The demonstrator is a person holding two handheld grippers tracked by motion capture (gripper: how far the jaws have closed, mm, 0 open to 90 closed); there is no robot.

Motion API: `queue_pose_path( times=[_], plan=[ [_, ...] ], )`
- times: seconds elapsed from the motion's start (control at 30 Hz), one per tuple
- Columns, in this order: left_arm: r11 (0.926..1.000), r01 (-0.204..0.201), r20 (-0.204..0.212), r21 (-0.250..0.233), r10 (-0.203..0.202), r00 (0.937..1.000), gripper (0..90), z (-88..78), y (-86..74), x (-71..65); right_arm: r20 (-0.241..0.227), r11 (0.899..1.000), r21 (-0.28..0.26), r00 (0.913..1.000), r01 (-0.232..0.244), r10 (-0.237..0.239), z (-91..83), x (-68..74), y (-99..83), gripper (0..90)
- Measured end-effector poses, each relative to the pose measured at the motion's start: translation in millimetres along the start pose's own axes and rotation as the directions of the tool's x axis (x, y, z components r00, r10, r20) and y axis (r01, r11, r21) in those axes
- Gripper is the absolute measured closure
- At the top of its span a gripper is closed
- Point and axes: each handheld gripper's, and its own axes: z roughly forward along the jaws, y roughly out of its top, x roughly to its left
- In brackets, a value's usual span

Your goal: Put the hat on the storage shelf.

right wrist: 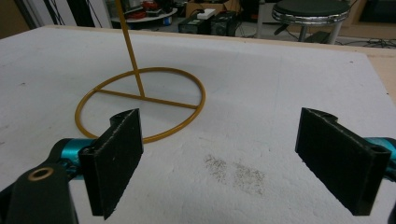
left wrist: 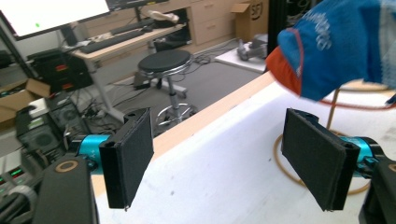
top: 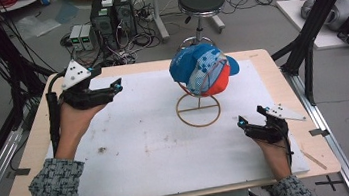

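Both of your tongs stand released with nothing between the pads. Your left gripper (top: 116, 86) hangs above the far left part of the white board (top: 143, 147), its tips aimed toward the cap (top: 202, 70); in the left gripper view its two black pads (left wrist: 133, 151) stand wide apart, with bare board and the table's wooden edge (left wrist: 210, 122) showing in the gap. Your right gripper (top: 241, 122) sits low near the right edge of the board, just above it, and in the right gripper view its pads (right wrist: 119, 154) also stand wide, framing only white surface and a grey smudge (right wrist: 233, 170).

The cap, blue with an orange underside, rests on top of the gold wire stand (top: 198, 110), toward the far middle of the board, well apart from both grippers. It hides the upper part of the stand in the high view. In the left gripper view the cap (left wrist: 336, 44) is cut off by the top and right edges, and the stand's ring (left wrist: 285, 163) is partly covered by the right pad. In the right gripper view the stand's post (right wrist: 130, 51) runs out of the top, so what it carries cannot be made out there. Your forearms are cut off at the bottom of the high view.
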Motion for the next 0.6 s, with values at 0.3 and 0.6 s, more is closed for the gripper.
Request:
queue_pose_path(
  times=[0.3,0.6],
  plan=[
    [0.9998,0.021,-0.059,-0.001,-0.021,0.998,24.0,-16.0,-36.4,-2.6,0.007,1.0,-0.003,0.9999,-0.012,0.012,-4.4,-1.6,-0.9,14.1],
    [0.9973,0.073,-0.1,-0.006,-0.073,0.9923,23.8,-36.1,-67.5,-0.2,0.005,1.0,-0.001,1.0,-0.001,0.001,-2.4,-0.8,-0.6,14.1]
  ],
)
